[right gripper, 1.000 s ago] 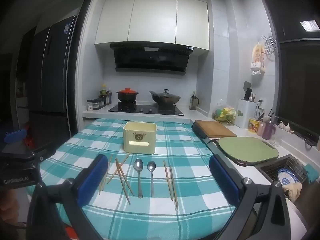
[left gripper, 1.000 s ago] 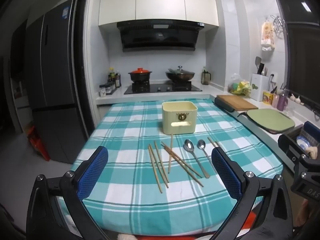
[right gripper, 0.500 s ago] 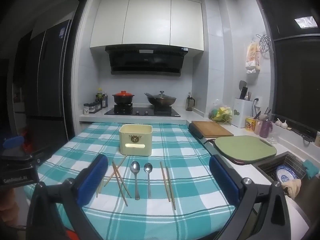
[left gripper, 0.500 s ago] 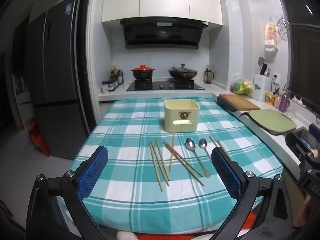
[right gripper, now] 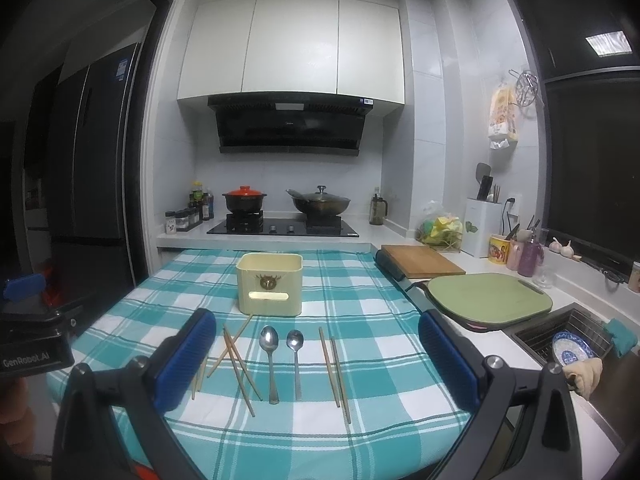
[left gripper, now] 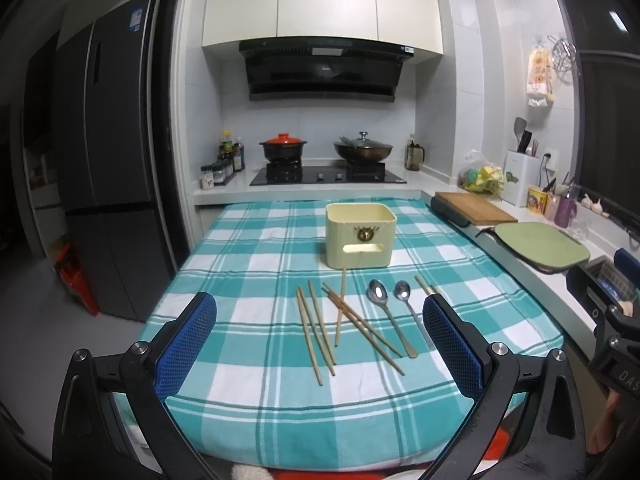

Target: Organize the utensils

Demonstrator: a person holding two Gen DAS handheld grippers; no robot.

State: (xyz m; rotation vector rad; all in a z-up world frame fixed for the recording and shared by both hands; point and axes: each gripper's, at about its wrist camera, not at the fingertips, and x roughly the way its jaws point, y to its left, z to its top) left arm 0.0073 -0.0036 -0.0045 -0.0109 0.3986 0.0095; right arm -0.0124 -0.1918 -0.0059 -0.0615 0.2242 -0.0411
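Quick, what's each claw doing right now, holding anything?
Left claw: open, holding nothing, above the teal checked tablecloth.
Right claw: open, holding nothing.

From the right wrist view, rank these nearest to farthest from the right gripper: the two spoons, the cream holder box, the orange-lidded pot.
Right gripper, open, nothing held:
1. Spoons, big spoon and small spoon, side by side on the cloth between the fingers; too close to rank against each other.
2. Cream holder box, mid-table, just behind them.
3. Orange-lidded pot, on the stove at the back left.
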